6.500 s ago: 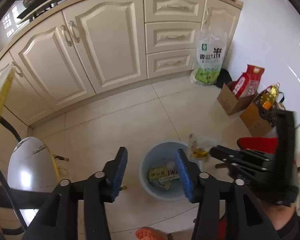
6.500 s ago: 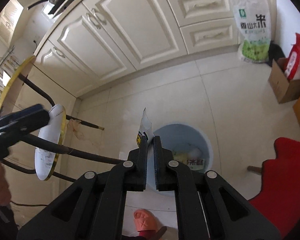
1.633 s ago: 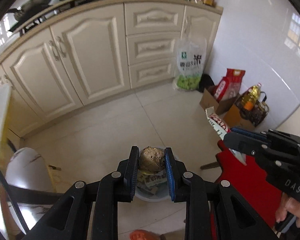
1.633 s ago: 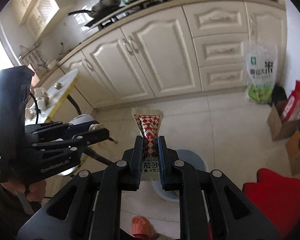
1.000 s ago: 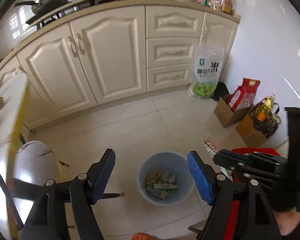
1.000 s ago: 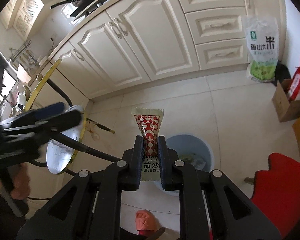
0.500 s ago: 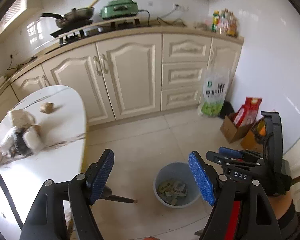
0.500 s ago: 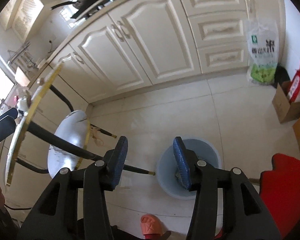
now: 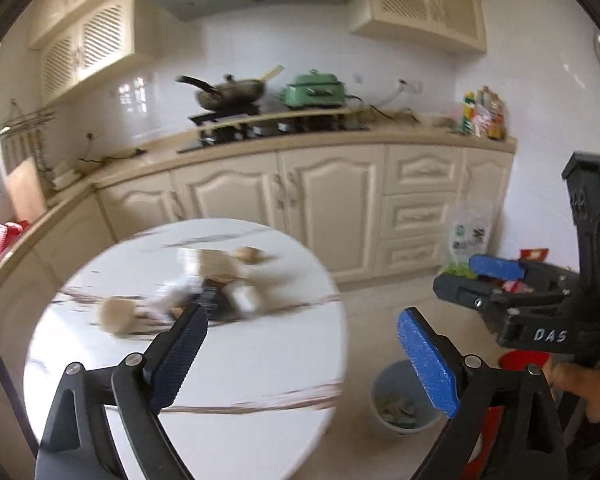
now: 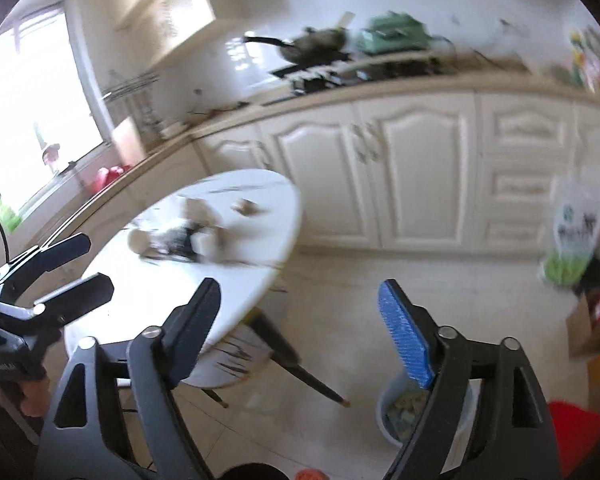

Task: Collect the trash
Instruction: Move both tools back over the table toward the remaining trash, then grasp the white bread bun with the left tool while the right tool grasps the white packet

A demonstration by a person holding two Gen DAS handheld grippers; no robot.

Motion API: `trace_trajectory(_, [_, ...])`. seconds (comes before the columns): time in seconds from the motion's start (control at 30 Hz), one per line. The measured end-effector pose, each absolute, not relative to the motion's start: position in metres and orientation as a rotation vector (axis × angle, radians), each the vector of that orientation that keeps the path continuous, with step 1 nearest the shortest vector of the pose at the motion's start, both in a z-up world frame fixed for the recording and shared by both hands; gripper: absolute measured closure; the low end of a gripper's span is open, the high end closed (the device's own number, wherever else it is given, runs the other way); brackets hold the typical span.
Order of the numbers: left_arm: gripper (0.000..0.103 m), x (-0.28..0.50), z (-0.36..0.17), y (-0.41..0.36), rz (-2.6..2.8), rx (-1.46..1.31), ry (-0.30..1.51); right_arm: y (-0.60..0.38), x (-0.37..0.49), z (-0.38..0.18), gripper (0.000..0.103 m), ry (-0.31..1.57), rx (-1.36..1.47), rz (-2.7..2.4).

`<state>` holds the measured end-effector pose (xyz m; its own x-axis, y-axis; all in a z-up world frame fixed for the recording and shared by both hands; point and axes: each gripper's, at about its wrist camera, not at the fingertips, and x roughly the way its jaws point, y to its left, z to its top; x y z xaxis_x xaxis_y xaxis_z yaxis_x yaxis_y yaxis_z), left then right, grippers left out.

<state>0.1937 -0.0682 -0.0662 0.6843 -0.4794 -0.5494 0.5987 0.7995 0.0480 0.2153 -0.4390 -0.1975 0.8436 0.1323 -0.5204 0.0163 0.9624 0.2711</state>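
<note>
Both the left gripper (image 9: 300, 354) and the right gripper (image 10: 300, 334) had their fingers spreading apart with nothing between them. A blurred heap of trash (image 9: 204, 292) lay on the round white marble worktop (image 9: 260, 360). The pale blue plastic bin (image 9: 404, 400) stood on the tiled floor (image 10: 340, 280) beside it, with wrappers inside.

Left gripper (image 9: 302, 344) and right gripper (image 10: 300, 316) both empty – jaws opening wide, tilted downward

Bright daylight glares from the window (image 10: 40, 128); both fisheye views are motion-blurred, edges warped.
</note>
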Motion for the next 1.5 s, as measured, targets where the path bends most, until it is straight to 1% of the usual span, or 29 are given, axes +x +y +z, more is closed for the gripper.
trace_trajectory(0.1, [0.008,0.198,-0.068,-0.027,-0.552,0.226,0.532,-0.399,0.237,-0.184,0.016,0.560,0.237,0.106])
trace_trajectory(0.2, [0.006,0.210,-0.072,0.004,-0.493,0.209,0.533,-0.367,0.257,-0.182,0.015,0.577,0.199,0.137])
trace_trajectory(0.3, [0.005,0.232,-0.079,0.034,-0.409,0.210,0.540,-0.338,0.282,-0.185,0.010,0.611,0.155,0.157])
trace_trajectory(0.43, [0.005,0.265,-0.095,0.065,-0.327,0.209,0.592,-0.314,0.315,-0.203,0.011,0.681,0.105,0.161])
trace_trajectory(0.6, [0.005,0.309,-0.118,0.081,-0.242,0.187,0.665,-0.304,0.339,-0.228,0.011,0.734,0.091,0.164])
trace_trajectory(0.77, [0.005,0.345,-0.141,0.074,-0.239,0.183,0.750,-0.307,0.361,-0.251,0.011,0.784,0.090,0.154])
trace_trajectory(0.9, [0.005,0.378,-0.157,0.050,-0.251,0.240,0.816,-0.314,0.373,-0.263,0.011,0.807,0.099,0.152])
trace_trajectory(1.03, [0.005,0.409,-0.166,0.036,-0.260,0.279,0.844,-0.321,0.384,-0.270,0.011,0.816,0.103,0.155])
trace_trajectory(1.07, [0.007,0.416,-0.166,0.032,-0.256,0.293,0.847,-0.322,0.386,-0.271,0.011,0.820,0.103,0.157])
trace_trajectory(1.2, [0.008,0.439,-0.164,0.016,-0.269,0.285,0.826,-0.324,0.392,-0.275,0.011,0.831,0.088,0.169])
trace_trajectory(1.23, [0.011,0.439,-0.167,0.013,-0.276,0.298,0.821,-0.325,0.395,-0.276,0.011,0.834,0.083,0.168])
trace_trajectory(1.27, [0.019,0.439,-0.168,0.010,-0.277,0.318,0.811,-0.325,0.396,-0.277,0.011,0.837,0.081,0.169])
trace_trajectory(1.3, [0.033,0.442,-0.172,0.008,-0.280,0.330,0.812,-0.326,0.397,-0.278,0.013,0.838,0.080,0.169])
trace_trajectory(1.33, [0.042,0.444,-0.175,0.006,-0.303,0.330,0.826,-0.328,0.398,-0.278,0.013,0.835,0.083,0.166])
trace_trajectory(1.37, [0.059,0.449,-0.178,0.004,-0.330,0.310,0.840,-0.329,0.400,-0.279,0.013,0.838,0.085,0.167])
trace_trajectory(1.47, [0.064,0.453,-0.179,0.009,-0.328,0.294,0.837,-0.330,0.403,-0.280,0.019,0.842,0.100,0.173])
trace_trajectory(1.5, [0.065,0.454,-0.178,0.011,-0.331,0.286,0.832,-0.331,0.404,-0.280,0.025,0.842,0.105,0.180])
